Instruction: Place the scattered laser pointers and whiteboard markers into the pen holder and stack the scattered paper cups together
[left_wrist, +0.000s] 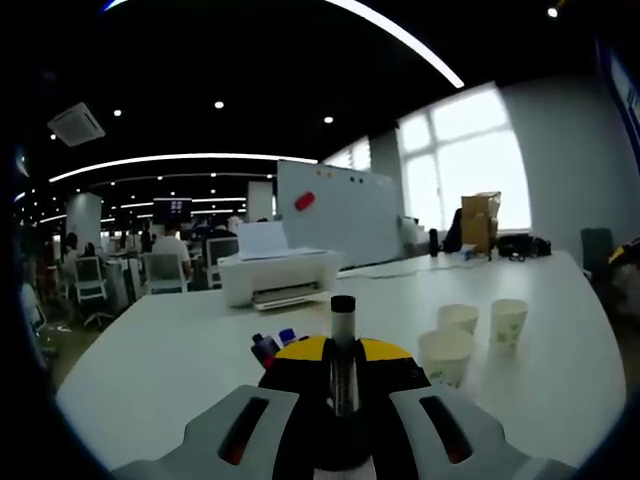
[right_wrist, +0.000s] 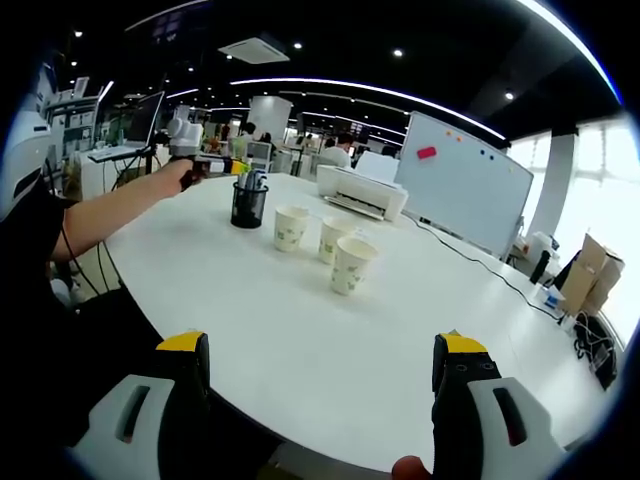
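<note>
On your round white table (right_wrist: 300, 330), three white paper cups (right_wrist: 322, 243) stand apart in a row, toward 11 o'clock from your right gripper (right_wrist: 320, 385), which is released and holds nothing. The black mesh pen holder (right_wrist: 247, 205) sits just beyond them. Your left gripper (left_wrist: 343, 415) is clenched on a slim silver-and-black pointer (left_wrist: 343, 350), long axis along the jaws, directly above that holder, so this hand is nearer.
</note>
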